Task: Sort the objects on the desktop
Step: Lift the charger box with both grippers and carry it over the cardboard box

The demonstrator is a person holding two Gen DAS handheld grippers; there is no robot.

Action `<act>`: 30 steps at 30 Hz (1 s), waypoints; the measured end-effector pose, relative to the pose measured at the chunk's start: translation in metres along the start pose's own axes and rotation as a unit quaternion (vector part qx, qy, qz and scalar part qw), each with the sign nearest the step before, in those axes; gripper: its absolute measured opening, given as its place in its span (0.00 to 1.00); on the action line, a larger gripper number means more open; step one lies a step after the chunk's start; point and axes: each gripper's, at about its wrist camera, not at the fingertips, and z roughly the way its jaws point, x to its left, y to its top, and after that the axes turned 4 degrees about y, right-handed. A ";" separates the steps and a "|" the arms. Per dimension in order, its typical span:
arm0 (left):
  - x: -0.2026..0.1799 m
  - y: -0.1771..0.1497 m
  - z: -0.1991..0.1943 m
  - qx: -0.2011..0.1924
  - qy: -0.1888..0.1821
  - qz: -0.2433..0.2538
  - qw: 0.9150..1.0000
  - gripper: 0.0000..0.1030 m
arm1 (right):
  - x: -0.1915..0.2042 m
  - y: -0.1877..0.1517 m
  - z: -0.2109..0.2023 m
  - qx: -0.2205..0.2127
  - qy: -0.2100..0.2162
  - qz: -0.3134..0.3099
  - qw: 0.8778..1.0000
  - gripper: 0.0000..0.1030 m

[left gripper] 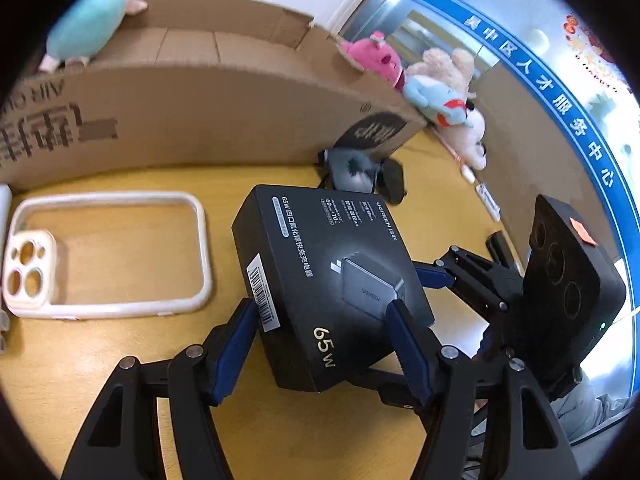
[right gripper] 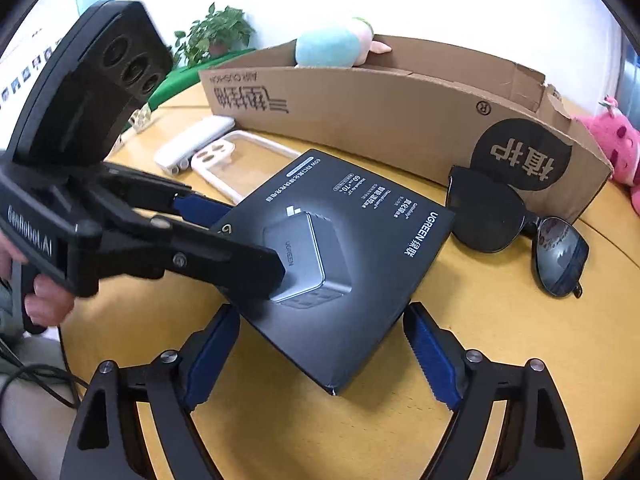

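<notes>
A: Where does the left gripper (left gripper: 324, 320) stand?

B: Its blue-padded fingers (left gripper: 404, 344) straddle the flat black cardboard charger box printed "65W" (left gripper: 332, 276), one pad against the barcode edge, the other over the printed face near the opposite edge. From its own camera the box looks pinched and tilted up off the yellow wooden tabletop (left gripper: 132, 248), so I judge it held across the short width, though the far pad's contact is not fully plain.

A: And the right gripper (right gripper: 320, 352)?

B: Spread wide, holding nothing. The near corner of the box points into the gap between its pads, without touching either.

A: So which way does the box lie?

B: Straight ahead of both, its long axis running from the near corner toward the long brown corrugated cardboard carton (right gripper: 400, 120). The left is the one on it; the right is just beside it.

A: What else sits around the box?

B: Between box and carton, on the right gripper's side, a pair of dark sunglasses (right gripper: 520, 236). On the other side of the box, a white-rimmed clear phone case (left gripper: 108, 256), and beyond that a white slab-shaped gadget (right gripper: 192, 140). Plush toys (left gripper: 440, 92) lie past the carton's end.

A: The next move?

B: Probably a lift toward the carton; the left's hold should suffice.
</notes>
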 end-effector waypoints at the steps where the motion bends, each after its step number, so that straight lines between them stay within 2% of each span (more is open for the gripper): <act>1: -0.002 0.002 -0.005 -0.008 0.001 0.002 1.000 0.64 | 0.003 0.001 -0.004 -0.009 -0.005 -0.005 1.000 0.81; 6: -0.010 0.018 -0.041 -0.064 0.017 0.017 0.998 0.64 | 0.012 0.022 -0.025 -0.053 -0.017 -0.025 0.998 0.80; 12: -0.018 0.066 -0.092 -0.135 0.040 0.059 0.988 0.64 | 0.026 0.081 -0.052 -0.100 -0.043 -0.080 0.991 0.80; 18: -0.031 0.137 -0.149 -0.226 0.064 0.107 0.966 0.64 | 0.030 0.167 -0.086 -0.167 -0.080 -0.143 0.972 0.80; 22: -0.033 0.191 -0.174 -0.272 0.078 0.128 0.951 0.64 | 0.020 0.233 -0.106 -0.208 -0.084 -0.160 0.961 0.80; 26: -0.024 0.237 -0.177 -0.288 0.087 0.136 0.944 0.64 | 0.002 0.287 -0.107 -0.222 -0.078 -0.158 0.959 0.80; 30: -0.002 0.274 -0.156 -0.275 0.099 0.127 0.948 0.64 | -0.028 0.326 -0.084 -0.214 -0.061 -0.143 0.964 0.80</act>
